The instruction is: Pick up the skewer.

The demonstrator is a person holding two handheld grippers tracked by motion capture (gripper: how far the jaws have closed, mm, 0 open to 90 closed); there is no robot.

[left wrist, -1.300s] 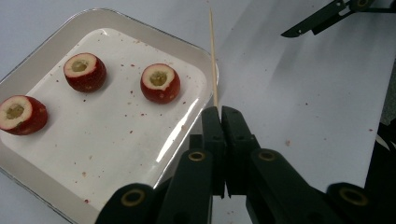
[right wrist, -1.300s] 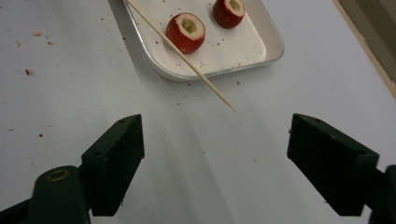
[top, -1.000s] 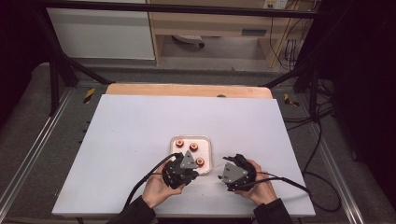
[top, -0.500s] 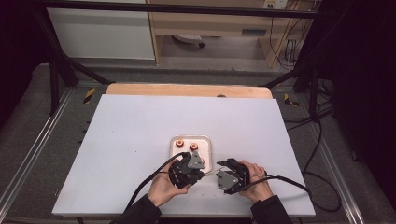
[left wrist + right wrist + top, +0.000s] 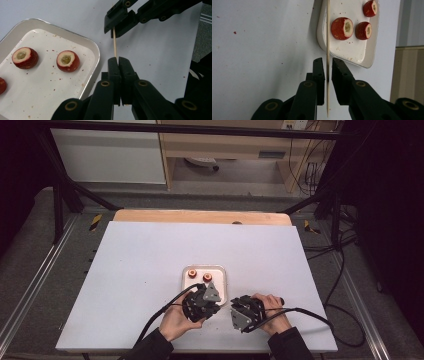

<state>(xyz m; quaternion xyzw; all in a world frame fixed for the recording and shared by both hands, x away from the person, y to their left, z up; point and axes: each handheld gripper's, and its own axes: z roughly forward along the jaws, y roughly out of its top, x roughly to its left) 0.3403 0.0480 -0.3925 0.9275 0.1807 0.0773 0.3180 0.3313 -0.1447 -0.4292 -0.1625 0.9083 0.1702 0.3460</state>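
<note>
Our left claw is squeezed shut on one end of a thin wooden stick, just beside the tray on the white tabletop. Our right claw has its jaws a little apart with the stick running between them, and we cannot tell if they press on it. Three red fruit pieces with their middles scooped out sit on the tray.
</note>
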